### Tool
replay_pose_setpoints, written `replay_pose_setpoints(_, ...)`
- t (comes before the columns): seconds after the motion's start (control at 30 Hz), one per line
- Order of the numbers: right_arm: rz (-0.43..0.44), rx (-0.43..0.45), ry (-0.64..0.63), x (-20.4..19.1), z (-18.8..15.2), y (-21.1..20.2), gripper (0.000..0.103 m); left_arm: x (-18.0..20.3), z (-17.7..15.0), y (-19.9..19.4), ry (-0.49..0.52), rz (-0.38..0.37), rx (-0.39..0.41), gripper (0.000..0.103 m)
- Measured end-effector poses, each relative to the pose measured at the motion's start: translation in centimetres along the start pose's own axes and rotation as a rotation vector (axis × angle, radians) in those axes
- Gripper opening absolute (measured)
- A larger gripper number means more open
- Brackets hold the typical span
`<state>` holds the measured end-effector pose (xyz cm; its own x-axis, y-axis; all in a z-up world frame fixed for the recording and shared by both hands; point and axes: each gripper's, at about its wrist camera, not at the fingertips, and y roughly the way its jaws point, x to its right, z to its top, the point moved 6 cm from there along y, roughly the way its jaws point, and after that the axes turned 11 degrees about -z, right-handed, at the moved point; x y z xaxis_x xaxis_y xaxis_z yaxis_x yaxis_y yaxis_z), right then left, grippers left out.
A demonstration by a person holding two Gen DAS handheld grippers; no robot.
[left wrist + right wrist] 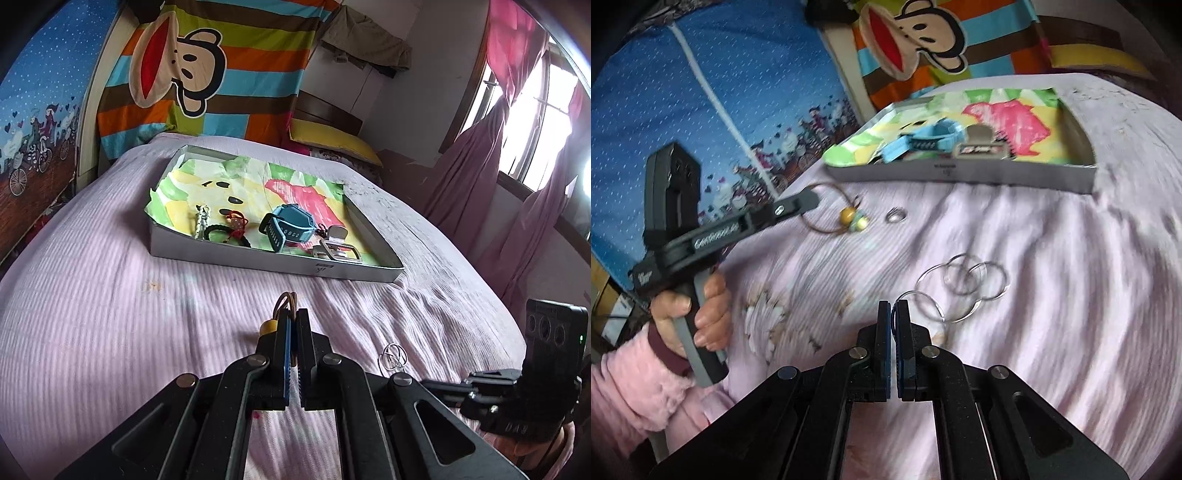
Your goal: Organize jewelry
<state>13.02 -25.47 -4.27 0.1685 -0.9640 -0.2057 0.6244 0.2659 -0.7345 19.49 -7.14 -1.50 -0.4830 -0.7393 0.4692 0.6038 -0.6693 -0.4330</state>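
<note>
Brown cord bracelet (284,301) sits clamped in the left tongs (291,325) short of the tray (236,258), right tongs (894,314) pinching linked clear rings (964,284) on the bed — thin grips, either could slip.

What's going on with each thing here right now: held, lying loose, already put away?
Left gripper: shut on the brown cord bracelet.
Brown cord bracelet: pinched, beads hanging.
Right gripper: shut on the linked clear rings.
Linked clear rings: one end pinched, rest on the bedspread.
Small ring: loose on the bedspread.
Blue watch: in the tray.
Tray: open, on the bed.
</note>
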Motion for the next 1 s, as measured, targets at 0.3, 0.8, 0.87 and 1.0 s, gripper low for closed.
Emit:
replay_pose_setpoints(0.3, 0.005, 0.04, -0.048, -0.5, 1.0, -1.4, 0.002, 0.0, 0.3, 0.0, 0.009, 0.0, 0.001, 0.003)
replay_pose_setpoints(0.8, -0.139, 0.057, -0.235, 0.0, 5.7, -2.8, 0.002, -0.5, 0.4, -0.2, -0.009, -0.007, 0.002, 0.003)
replay_pose_setpoints(0.87, -0.173, -0.021, -0.245, 1.1, 4.9, -1.1, 0.002, -0.5, 0.2, -0.1, -0.011, -0.009, -0.004, 0.003)
replay_pose_setpoints(1.0, -0.188, -0.1, -0.232, 2.4, 3.7, 1.0, 0.003, -0.6, 0.0, 0.2, -0.018, -0.015, -0.013, 0.003)
